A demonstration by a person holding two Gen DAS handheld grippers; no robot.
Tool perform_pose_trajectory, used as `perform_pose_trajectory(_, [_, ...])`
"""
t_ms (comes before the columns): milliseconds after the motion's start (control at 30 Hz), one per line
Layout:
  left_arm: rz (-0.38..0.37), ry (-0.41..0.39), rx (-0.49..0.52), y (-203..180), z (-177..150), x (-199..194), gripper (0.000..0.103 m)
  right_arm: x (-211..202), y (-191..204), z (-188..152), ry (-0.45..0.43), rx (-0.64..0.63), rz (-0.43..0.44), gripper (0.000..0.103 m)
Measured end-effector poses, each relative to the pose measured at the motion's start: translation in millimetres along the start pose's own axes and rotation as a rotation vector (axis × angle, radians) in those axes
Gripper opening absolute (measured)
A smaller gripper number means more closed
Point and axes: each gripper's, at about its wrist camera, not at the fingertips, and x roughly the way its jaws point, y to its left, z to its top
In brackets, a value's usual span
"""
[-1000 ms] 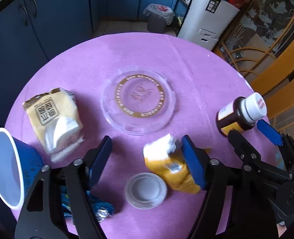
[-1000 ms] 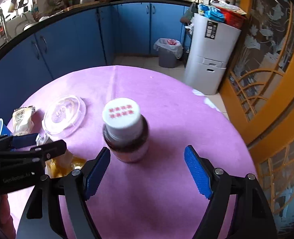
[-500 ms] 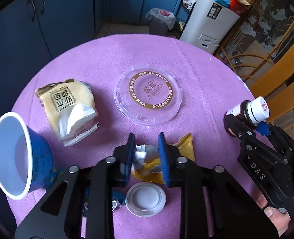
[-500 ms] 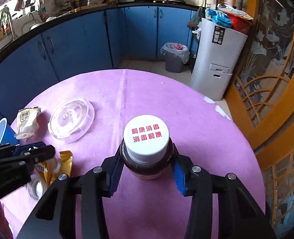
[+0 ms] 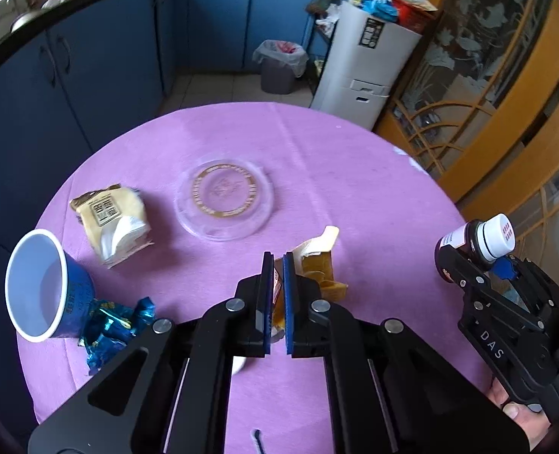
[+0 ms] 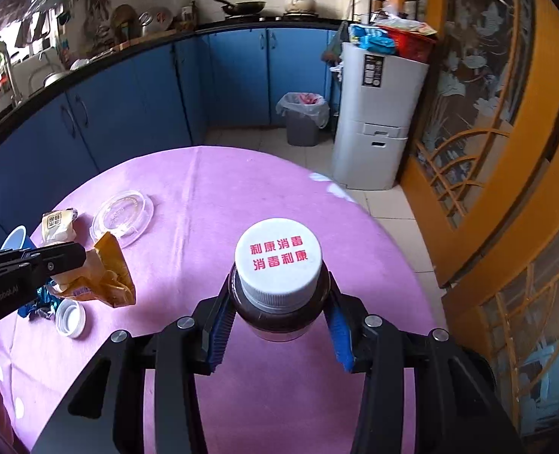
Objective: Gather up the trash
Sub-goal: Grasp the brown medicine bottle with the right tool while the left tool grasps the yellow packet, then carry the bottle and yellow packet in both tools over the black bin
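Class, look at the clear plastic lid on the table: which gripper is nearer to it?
Left. The left gripper holds a yellow wrapper just short of the lid; the right gripper, gripping the bottle, is farther away.

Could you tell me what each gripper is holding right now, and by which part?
Left gripper pinches the yellow wrapper by one edge; right gripper clamps the brown bottle around its shoulder.

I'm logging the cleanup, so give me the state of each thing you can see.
Left gripper: shut on the orange crumpled wrapper.
Right gripper: shut on the brown white-capped bottle.
Blue paper cup: tipped over, empty.
Clear round plastic lid: lying flat.
Grey bin: lined, open.
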Motion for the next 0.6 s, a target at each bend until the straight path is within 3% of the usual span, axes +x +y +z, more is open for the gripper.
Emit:
perform_pose_trajectory(267, [-0.038, -0.013, 0.1, -60.2, -4.2, -12.4, 0.005, -31.4, -41.8, -16.6, -0.032, 0.063, -0.045, 0.043])
perform_pose_trajectory(600, [-0.125, 0.022, 0.278, -167.7, -21.0, -7.6, 0.005, -60.4, -125.7, -55.8, -0.029, 0.196, -0.153, 0.043])
